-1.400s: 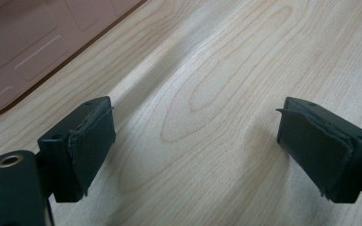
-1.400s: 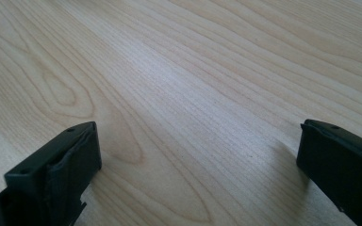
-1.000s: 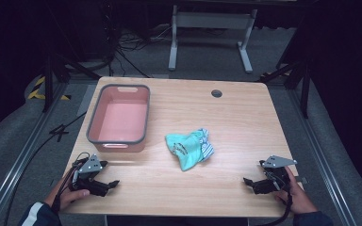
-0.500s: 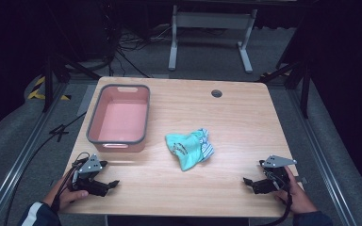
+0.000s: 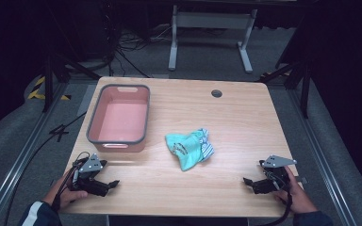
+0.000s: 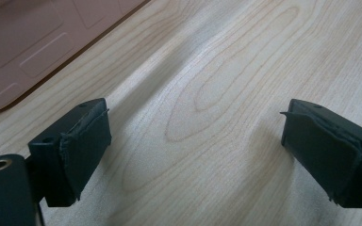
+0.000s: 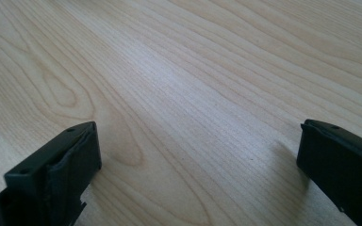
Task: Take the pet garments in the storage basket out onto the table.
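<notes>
A crumpled teal cloth with a striped part (image 5: pixel 189 147) lies in the middle of the wooden table (image 5: pixel 226 117). A pink bin with a grey rim (image 5: pixel 119 117) stands at the left, empty. My left gripper (image 5: pixel 112 183) rests on the table near the front left corner, jaws open, nothing between them; the same left gripper (image 6: pixel 195 141) looks down at bare wood with the bin's wall (image 6: pixel 28 42) at the upper left. My right gripper (image 5: pixel 248 182) rests near the front right corner, open and empty, and the right gripper (image 7: pixel 198 160) faces plain wood grain.
A round cable hole (image 5: pixel 216 93) sits at the table's back right. Dark floor with cables and a grey metal frame (image 5: pixel 209 28) lies beyond the far edge. Rails run along both sides of the table.
</notes>
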### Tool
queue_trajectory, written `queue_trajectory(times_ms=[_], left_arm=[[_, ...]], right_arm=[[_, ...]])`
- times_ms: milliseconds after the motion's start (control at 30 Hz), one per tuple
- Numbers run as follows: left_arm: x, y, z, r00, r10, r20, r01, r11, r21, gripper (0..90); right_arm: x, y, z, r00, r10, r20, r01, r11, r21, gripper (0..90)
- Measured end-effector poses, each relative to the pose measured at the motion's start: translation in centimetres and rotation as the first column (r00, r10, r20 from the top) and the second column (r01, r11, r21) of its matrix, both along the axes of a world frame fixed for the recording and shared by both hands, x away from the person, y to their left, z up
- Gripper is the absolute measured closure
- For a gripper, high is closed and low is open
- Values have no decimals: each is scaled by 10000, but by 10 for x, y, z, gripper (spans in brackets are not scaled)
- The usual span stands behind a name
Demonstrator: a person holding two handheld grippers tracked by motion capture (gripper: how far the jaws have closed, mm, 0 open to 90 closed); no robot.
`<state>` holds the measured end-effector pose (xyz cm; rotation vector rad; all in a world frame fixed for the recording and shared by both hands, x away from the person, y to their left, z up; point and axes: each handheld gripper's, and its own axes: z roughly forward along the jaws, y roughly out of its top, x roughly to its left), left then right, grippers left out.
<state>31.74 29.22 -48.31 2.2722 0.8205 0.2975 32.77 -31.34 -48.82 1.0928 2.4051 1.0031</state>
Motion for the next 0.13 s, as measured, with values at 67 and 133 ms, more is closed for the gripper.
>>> queue_trajectory(times_ms=[67, 133], left_arm=[[0, 0, 0, 10000, 3, -2, -3, 10000, 2, 82], [0, 0, 0, 10000, 26, 1, -26, 10000, -4, 80]], right_arm=[[0, 0, 0, 10000, 4, 9, -4, 10000, -7, 5], [0, 0, 0, 10000, 0, -1, 0, 10000, -1, 5]])
